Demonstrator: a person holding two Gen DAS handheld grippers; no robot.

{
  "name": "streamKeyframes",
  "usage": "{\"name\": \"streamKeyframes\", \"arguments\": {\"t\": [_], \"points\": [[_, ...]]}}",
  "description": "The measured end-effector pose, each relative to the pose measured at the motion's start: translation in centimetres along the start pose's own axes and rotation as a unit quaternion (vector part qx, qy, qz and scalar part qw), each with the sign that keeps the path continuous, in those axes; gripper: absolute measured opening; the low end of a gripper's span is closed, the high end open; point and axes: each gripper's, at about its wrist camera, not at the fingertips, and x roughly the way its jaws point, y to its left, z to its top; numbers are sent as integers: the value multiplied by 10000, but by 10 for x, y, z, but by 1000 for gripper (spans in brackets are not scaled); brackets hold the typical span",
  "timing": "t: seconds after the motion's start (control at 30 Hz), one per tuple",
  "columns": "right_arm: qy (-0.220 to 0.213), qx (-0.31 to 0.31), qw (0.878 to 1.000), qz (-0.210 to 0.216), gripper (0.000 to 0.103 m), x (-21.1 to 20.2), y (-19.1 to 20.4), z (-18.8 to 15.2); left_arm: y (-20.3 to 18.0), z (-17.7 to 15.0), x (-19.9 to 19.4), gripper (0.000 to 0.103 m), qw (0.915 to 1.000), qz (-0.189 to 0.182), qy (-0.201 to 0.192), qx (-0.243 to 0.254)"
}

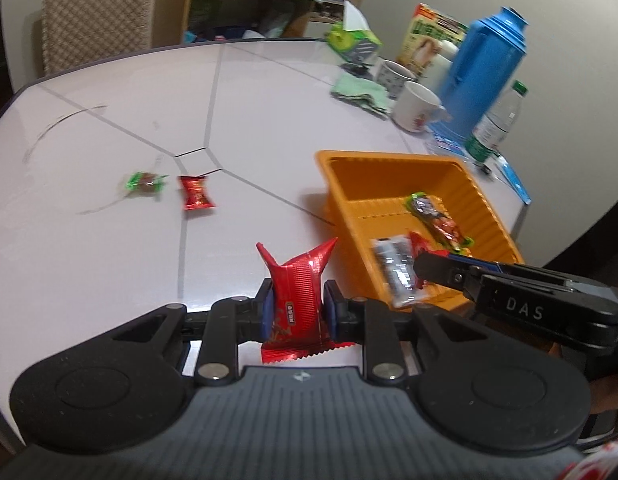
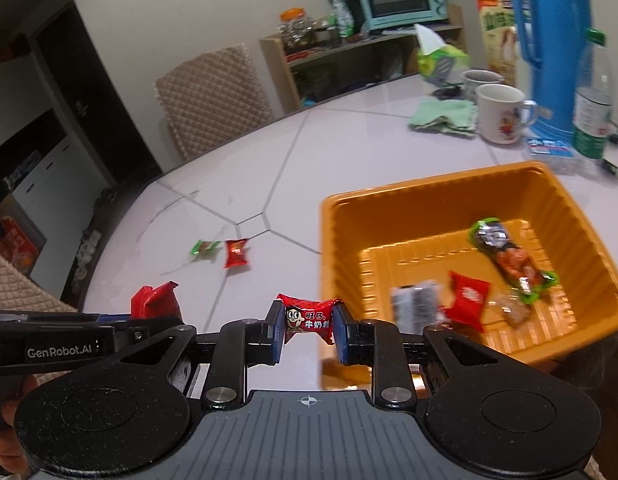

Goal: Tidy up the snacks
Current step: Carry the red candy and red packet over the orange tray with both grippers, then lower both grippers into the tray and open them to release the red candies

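Two grippers each carry a snack near the tray (image 2: pixel 441 200). The left gripper (image 1: pixel 298 312) pinches a red packet (image 1: pixel 299 280) upright, and the right gripper (image 2: pixel 308 326) squeezes a milk candy (image 2: pixel 309 317) at the tray's near left corner. Both sit beside the rim, not clearly over it, so letting go now could drop either piece on the table (image 1: pixel 109 240). The candy is held by its middle and may slip or swing if the jaws ease unevenly. The grippers are close together and could knock. Blur makes the heights above the rim hard to judge. A green sweet (image 1: pixel 145 183) and a red sweet (image 1: pixel 196 198) lie loose on the table.
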Motion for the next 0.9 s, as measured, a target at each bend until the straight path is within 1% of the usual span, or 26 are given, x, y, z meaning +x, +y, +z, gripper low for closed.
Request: {"name": "streamKeyframes", "arguments": {"t": [0.13,0.47,0.67,0.9], "points": [[-67,137,9998,-100,26,-10,-21,2,-20,3,5,22,9998,-112,-18,160],[-189,400,9986,-294,26,-26,-69,11,-66,14,27,22,9988,-347,-19,350],[-260,471,9981,-314,26,-27,-93,22,-85,27,42,22,9986,-390,-47,360],[-250,503,9982,-227,26,-15,-112,37,-100,43,62,22,9990,-280,-77,331]]}}
